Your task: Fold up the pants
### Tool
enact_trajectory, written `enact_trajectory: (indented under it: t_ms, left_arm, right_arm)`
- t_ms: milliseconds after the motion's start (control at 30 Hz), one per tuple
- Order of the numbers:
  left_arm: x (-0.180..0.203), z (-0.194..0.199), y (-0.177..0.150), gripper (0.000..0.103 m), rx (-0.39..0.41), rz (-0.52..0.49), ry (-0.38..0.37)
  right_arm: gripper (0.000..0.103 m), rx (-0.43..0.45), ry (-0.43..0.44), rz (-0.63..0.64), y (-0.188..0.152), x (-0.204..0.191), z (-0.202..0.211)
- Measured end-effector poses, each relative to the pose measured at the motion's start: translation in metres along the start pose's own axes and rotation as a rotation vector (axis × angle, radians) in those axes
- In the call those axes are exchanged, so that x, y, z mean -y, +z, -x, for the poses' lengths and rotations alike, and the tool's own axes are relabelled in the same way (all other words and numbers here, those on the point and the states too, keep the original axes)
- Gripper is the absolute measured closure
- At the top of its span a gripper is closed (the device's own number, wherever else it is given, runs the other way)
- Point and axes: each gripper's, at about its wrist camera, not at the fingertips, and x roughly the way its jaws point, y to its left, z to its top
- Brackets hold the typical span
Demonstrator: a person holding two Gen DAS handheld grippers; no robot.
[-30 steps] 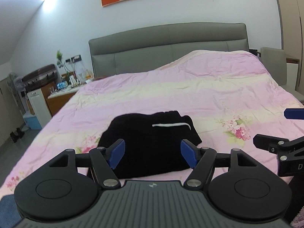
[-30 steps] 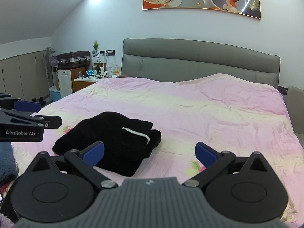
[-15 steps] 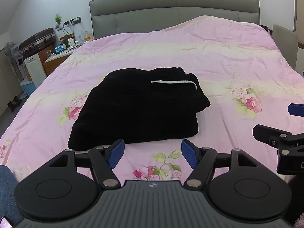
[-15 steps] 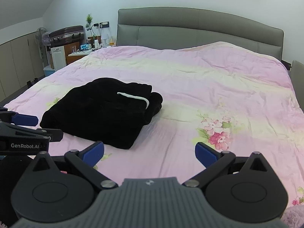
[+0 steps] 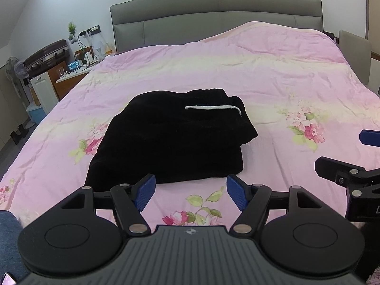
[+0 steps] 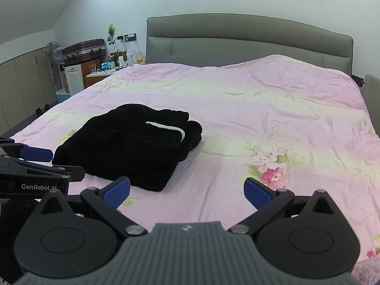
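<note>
The black pants (image 5: 173, 137) lie folded in a compact pile on the pink floral bedspread (image 5: 273, 76), a white drawstring (image 5: 211, 107) across the top. They also show in the right wrist view (image 6: 128, 142). My left gripper (image 5: 191, 191) is open and empty, just in front of the pile's near edge. My right gripper (image 6: 186, 191) is open and empty, to the right of the pile, above the bedspread (image 6: 261, 109). The right gripper's fingers (image 5: 339, 168) show at the left view's right edge.
A grey headboard (image 5: 213, 16) stands at the far end of the bed. A nightstand with a suitcase (image 5: 47, 57) and a fan is at the far left. A grey chair (image 5: 353, 54) stands at the right side.
Both grippers tilted down toward the bed, then rose slightly. Both stayed open. The folded pants did not move.
</note>
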Motion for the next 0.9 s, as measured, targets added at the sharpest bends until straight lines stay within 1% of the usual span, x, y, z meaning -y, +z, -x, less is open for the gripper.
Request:
enact_trajectory:
  t_ms: [400, 900]
  left_arm:
    - [-0.002, 0.007, 0.002, 0.022, 0.016, 0.003, 0.004]
    - [0.001, 0.010, 0.001, 0.022, 0.015, 0.002, 0.005]
  right_arm:
    - [0.005, 0.024, 0.014, 0.014, 0.002, -0.003, 0.009]
    - [0.005, 0.041, 0.024, 0.003, 0.001, 0.000, 0.012]
